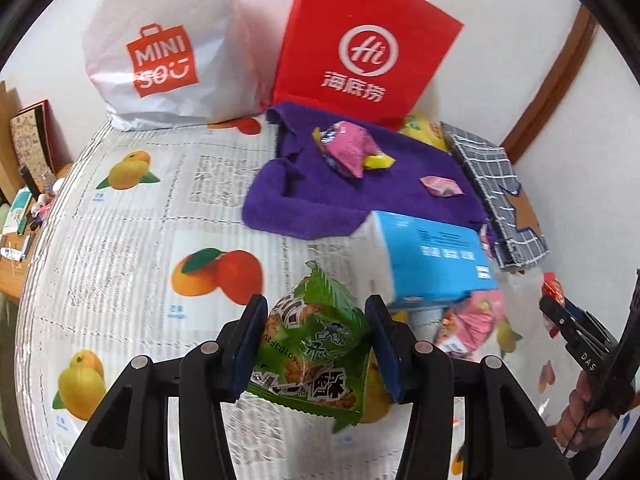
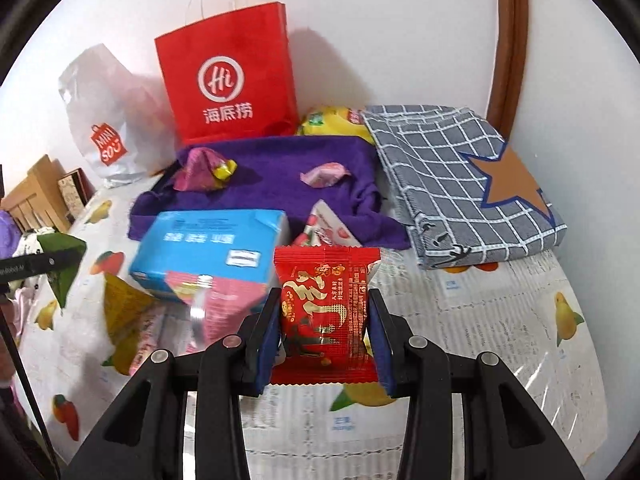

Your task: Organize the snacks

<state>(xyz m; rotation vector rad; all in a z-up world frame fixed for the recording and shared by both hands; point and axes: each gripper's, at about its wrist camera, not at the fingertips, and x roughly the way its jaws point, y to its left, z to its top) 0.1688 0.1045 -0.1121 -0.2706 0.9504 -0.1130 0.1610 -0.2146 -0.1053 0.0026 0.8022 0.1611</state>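
Both claws loaded, snacks lifted over the fruit-print tabletop

The left claw (image 1: 316, 344) is clamped on a green snack packet (image 1: 312, 344), and the right claw (image 2: 322, 334) on a red snack packet (image 2: 326, 312), each held above the tabletop (image 1: 132, 240). Both wrappers are soft and slick, so a slack squeeze could let one slide out or twist. Just ahead, a blue box (image 2: 208, 252) and loose pink packets crowd the purple towel (image 2: 276, 176); a careless swing could knock them. The checked cloth (image 2: 460, 184) hems in the right wall side; open room lies left and near
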